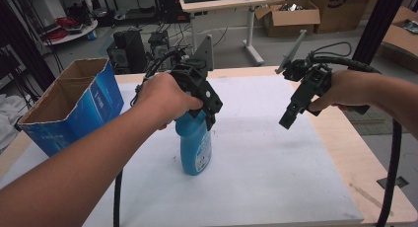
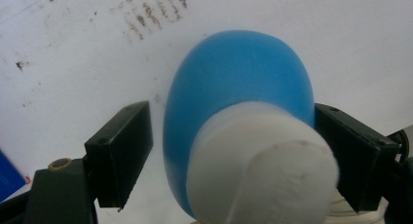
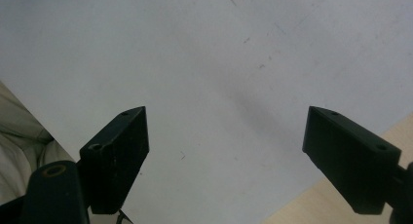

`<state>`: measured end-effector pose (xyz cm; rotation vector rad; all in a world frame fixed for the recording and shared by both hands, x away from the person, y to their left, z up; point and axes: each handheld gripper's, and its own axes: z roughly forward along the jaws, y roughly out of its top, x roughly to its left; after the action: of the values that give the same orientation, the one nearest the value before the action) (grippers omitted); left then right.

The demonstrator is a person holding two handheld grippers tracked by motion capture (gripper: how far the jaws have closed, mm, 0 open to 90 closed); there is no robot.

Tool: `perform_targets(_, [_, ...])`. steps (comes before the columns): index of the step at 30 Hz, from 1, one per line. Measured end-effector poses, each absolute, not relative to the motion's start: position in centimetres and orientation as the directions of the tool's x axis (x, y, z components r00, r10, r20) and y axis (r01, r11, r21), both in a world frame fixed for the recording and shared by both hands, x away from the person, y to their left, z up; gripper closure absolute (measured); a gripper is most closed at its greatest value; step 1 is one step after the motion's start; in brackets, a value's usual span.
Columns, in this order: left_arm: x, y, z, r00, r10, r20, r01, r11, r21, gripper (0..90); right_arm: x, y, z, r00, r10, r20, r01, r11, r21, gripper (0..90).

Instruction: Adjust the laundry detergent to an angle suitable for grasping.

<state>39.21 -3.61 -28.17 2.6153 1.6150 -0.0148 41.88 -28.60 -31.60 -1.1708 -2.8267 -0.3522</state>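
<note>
A blue bottle [image 1: 195,147] with a white cap [image 2: 263,165] stands upright on the white sheet, left of centre. My left gripper [image 1: 211,112] comes down over its top and is open. In the left gripper view the bottle [image 2: 234,83] sits between the jaws of the left gripper [image 2: 234,151]: the right jaw is at its side, and a narrow gap shows at the left jaw. My right gripper [image 1: 291,114] hangs above the right part of the sheet. In the right gripper view the right gripper [image 3: 226,151] is open with nothing between its jaws.
An open blue cardboard box [image 1: 74,103] stands at the table's left edge. The white sheet [image 1: 266,163] covers most of the wooden table [image 1: 360,163]. Black cables trail from both grippers. Behind the table are a desk, cardboard boxes and equipment on the floor.
</note>
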Motion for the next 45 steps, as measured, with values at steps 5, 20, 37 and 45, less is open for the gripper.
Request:
perform_targets(5, [39.2, -3.54, -28.59, 0.45, 0.892, -0.044, 0.893, -0.448, 0.051, 19.8, 41.91, -28.58, -31.6, -0.709, 0.69, 0.144, 0.704, 0.685, 0.186, 16.9])
perform_targets(20, [39.17, -3.7, -28.82, 0.447, 0.893, -0.043, 0.894, -0.446, 0.045, 24.3, 41.89, -28.68, -31.59, -0.704, 0.694, 0.15, 0.71, 0.68, 0.184, 17.0])
perform_targets(37, [39.08, -3.62, -28.88, 0.439, 0.898, -0.036, 0.898, -0.437, 0.052, 28.4, 41.92, -28.55, -31.65, -0.708, 0.69, 0.151, 0.706, 0.683, 0.187, 17.1])
perform_targets(45, [39.04, -3.69, -28.9, 0.434, 0.9, -0.035, 0.9, -0.432, 0.054, 30.9, 41.92, -28.47, -31.67, -0.711, 0.688, 0.15, 0.703, 0.685, 0.19, 17.1])
